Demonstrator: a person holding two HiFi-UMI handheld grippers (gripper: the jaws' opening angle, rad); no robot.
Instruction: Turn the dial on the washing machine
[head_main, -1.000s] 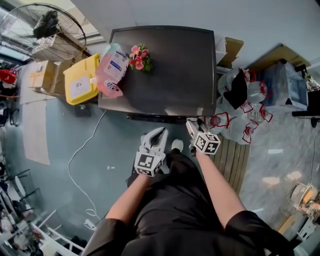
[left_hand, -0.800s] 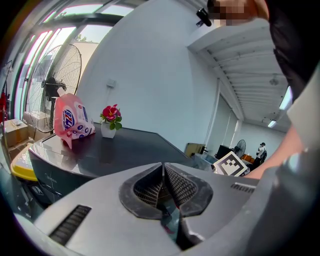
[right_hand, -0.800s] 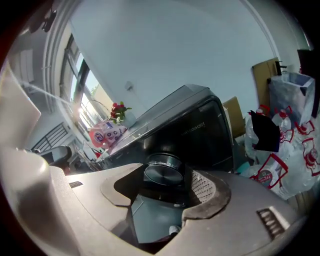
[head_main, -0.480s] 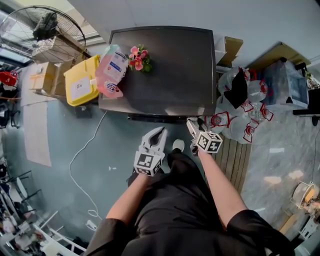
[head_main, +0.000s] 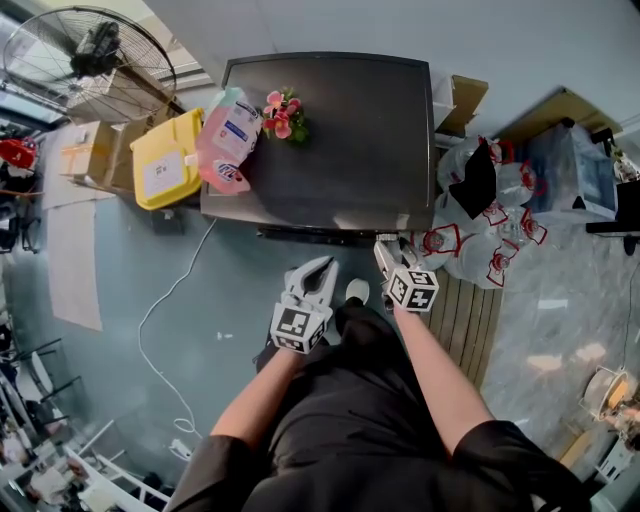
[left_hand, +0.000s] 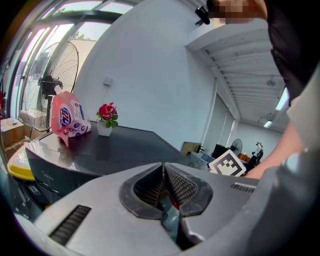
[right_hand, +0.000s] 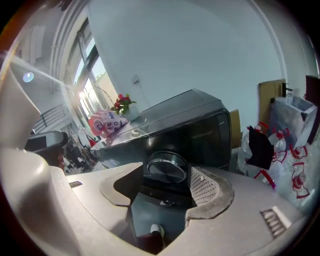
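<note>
I'm gripping the washing machine (right_hand: 200, 125) dial (right_hand: 165, 172) between the fingertips of my right gripper (right_hand: 168, 169), as far as I'm seeing. The turn itself seems unfinished. My left gripper (left_hand: 163, 170) is hanging pinched together, empty.

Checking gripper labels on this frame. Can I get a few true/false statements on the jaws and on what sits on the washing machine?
1. The left gripper has its jaws together, with nothing between them. True.
2. The dial sits between the jaws of the right gripper. True.
3. The flower pot stands on the floor. False: it stands on top of the washing machine, near the back left.
4. The pink bag lies inside the yellow bin. False: it lies on the machine's top at its left edge; the bin stands beside the machine.
</note>
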